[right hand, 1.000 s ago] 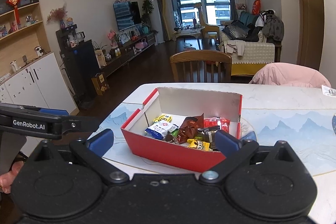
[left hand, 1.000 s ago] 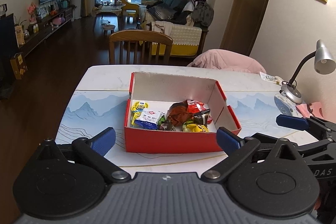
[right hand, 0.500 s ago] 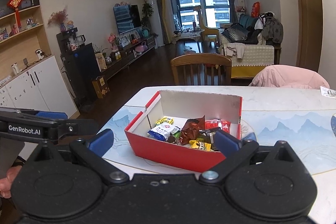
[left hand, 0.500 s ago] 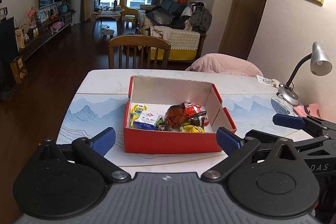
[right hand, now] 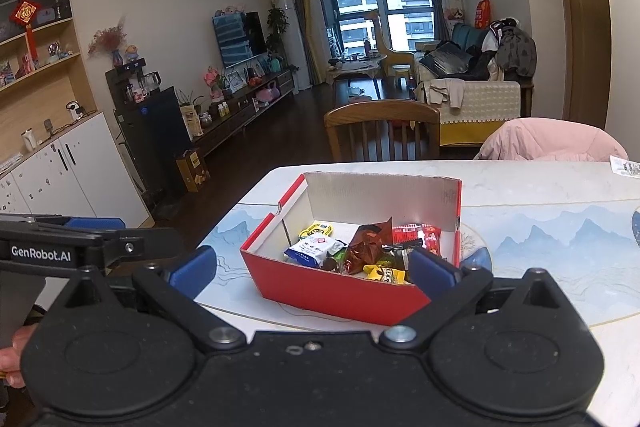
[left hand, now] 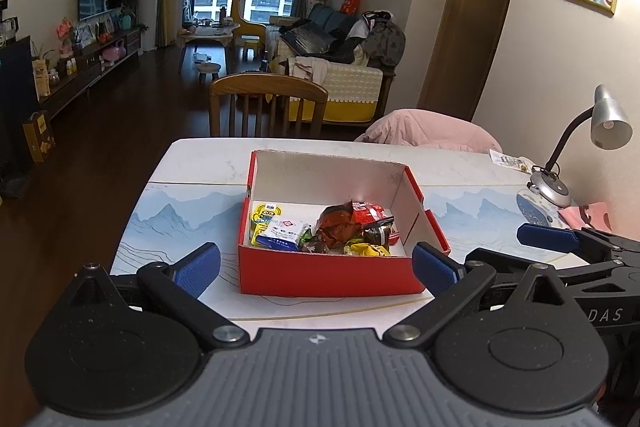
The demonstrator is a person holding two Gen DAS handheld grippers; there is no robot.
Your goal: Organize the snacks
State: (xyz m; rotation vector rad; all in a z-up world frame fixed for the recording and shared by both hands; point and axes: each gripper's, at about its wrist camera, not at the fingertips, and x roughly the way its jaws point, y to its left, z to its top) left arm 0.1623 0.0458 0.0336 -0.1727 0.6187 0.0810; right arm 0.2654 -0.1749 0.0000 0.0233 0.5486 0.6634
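1. Left wrist view: the left gripper is spread wide and holds nothing, its blue fingers near the front corners of a red box.
2. The box sits on a white table printed with blue mountains, and the snacks lie heaped on its white floor toward the near wall: a yellow packet, a white and blue one, a brown wrapper, a red one.
3. A wooden chair stands at the far edge of the table, a pink jacket to its right, and a grey desk lamp on the right side of the table.
4. The right gripper shows at the right edge, beside the box, with "DAS" readable on it.
5. Right wrist view: the right gripper is also released and empty, one blue finger covering the near right corner of the box.
6. Nothing else stands between its fingers and the snacks.
7. The left gripper reaches in from the left, marked "GenRobot.AI", with part of a hand below it.
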